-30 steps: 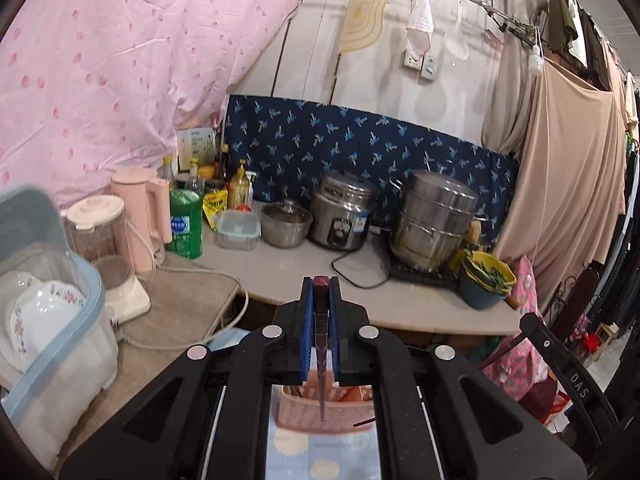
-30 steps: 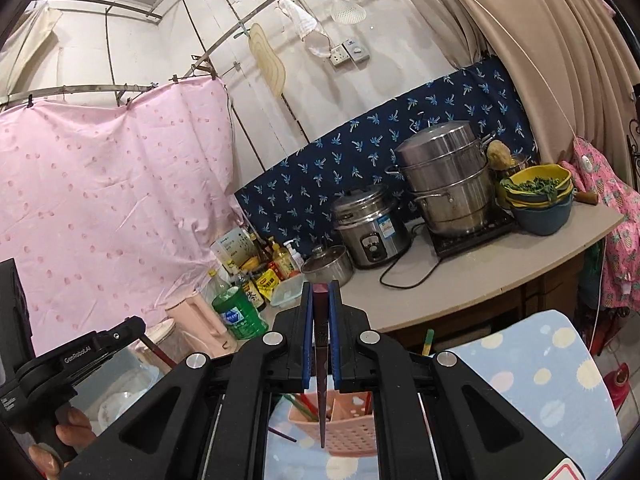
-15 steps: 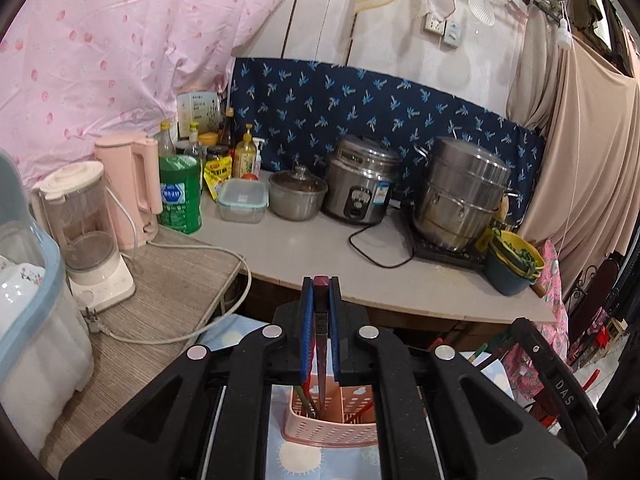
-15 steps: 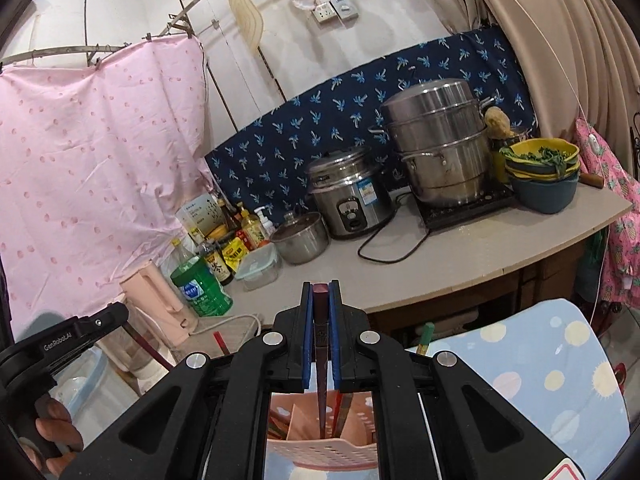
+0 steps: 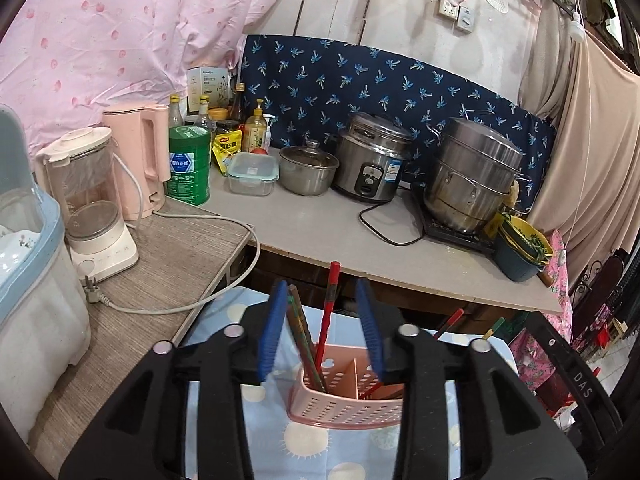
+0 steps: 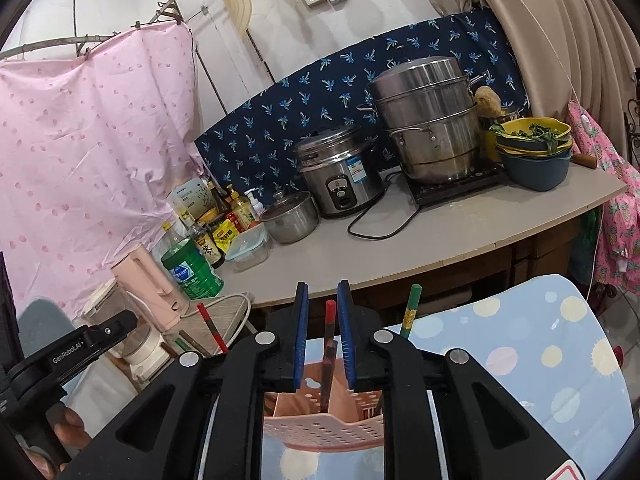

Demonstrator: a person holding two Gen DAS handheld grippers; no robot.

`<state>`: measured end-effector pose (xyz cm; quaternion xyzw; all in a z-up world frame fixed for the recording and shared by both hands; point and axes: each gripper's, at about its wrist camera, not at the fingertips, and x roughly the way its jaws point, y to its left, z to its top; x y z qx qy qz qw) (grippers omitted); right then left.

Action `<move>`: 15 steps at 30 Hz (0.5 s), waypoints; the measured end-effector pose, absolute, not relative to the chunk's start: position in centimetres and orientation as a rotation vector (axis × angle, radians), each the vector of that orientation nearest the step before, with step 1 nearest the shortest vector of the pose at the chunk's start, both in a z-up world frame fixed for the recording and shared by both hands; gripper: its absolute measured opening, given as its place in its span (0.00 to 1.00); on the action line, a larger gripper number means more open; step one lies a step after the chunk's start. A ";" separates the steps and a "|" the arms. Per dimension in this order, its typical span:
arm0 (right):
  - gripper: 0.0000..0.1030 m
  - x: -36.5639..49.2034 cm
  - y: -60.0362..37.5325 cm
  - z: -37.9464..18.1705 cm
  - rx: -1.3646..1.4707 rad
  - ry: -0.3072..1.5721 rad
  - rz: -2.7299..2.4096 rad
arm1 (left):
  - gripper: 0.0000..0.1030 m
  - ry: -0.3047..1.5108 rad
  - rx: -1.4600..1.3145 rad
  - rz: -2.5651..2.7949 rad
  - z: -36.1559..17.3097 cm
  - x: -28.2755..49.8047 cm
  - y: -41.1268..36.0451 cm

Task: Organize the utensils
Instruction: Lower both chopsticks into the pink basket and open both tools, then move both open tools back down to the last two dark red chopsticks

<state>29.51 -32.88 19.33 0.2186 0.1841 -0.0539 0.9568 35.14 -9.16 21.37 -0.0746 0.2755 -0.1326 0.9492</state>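
**A:** What are your tongs doing over the basket?

**B:** My left gripper (image 5: 322, 328) is spreading its jaws right above the pink utensil basket (image 5: 344, 412). A red chopstick (image 5: 328, 312) stands free in the gap, touching neither pad, its lower end down in the basket's left compartment. Brown chopsticks (image 5: 298, 336) lean just beside the left pad; I cannot tell if they touch it. My right gripper (image 6: 323, 336) is also parting its jaws, only narrowly, with a red-tipped chopstick (image 6: 329, 328) loose between them, standing in the same basket.

**A:** And where does the basket sit?

**B:** On the blue dotted cloth (image 6: 520, 360). A green chopstick (image 6: 411, 312) sticks up just right of the basket in the right view. Beyond the basket runs the grey counter (image 5: 320, 232), carrying the rice cooker (image 5: 372, 160) and steamer pot (image 5: 472, 176).
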 end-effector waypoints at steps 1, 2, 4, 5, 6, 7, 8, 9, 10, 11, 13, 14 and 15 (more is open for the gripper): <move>0.16 29.2 -32.8 19.4 0.442 0.373 -0.108 | 0.35 0.563 -0.147 -0.270 21.4 34.9 -9.2; 0.16 28.9 -32.7 19.5 0.440 0.372 -0.108 | 0.35 0.564 -0.143 -0.269 21.4 34.7 -9.1; 0.16 28.2 -32.5 19.6 0.434 0.371 -0.106 | 0.35 0.566 -0.135 -0.273 21.3 34.1 -9.0; 0.16 27.8 -32.3 19.6 0.433 0.370 -0.104 | 0.35 0.566 -0.132 -0.272 21.3 33.8 -8.9; 0.16 27.5 -32.2 19.6 0.431 0.371 -0.102 | 0.35 0.567 -0.131 -0.274 21.3 33.5 -8.9; 0.16 27.1 -32.0 19.6 0.427 0.373 -0.099 | 0.35 0.569 -0.129 -0.277 21.2 33.2 -8.8; 0.16 26.8 -31.9 19.6 0.424 0.374 -0.098 | 0.35 0.570 -0.126 -0.278 21.1 32.9 -8.7; 0.16 26.3 -31.6 19.5 0.417 0.376 -0.096 | 0.35 0.572 -0.123 -0.280 21.1 32.6 -8.7; 0.16 25.9 -31.5 19.5 0.413 0.377 -0.094 | 0.35 0.574 -0.120 -0.281 21.0 32.2 -8.6; 0.16 25.4 -31.2 19.3 0.406 0.381 -0.093 | 0.35 0.577 -0.114 -0.283 20.8 31.8 -8.6; 0.16 24.5 -30.8 19.2 0.402 0.384 -0.089 | 0.35 0.582 -0.105 -0.285 20.6 31.1 -8.5; 0.16 24.0 -30.7 19.1 0.403 0.384 -0.086 | 0.35 0.584 -0.100 -0.284 20.5 30.7 -8.5; 0.16 23.5 -30.5 18.9 0.404 0.387 -0.082 | 0.35 0.586 -0.096 -0.284 20.4 30.4 -8.4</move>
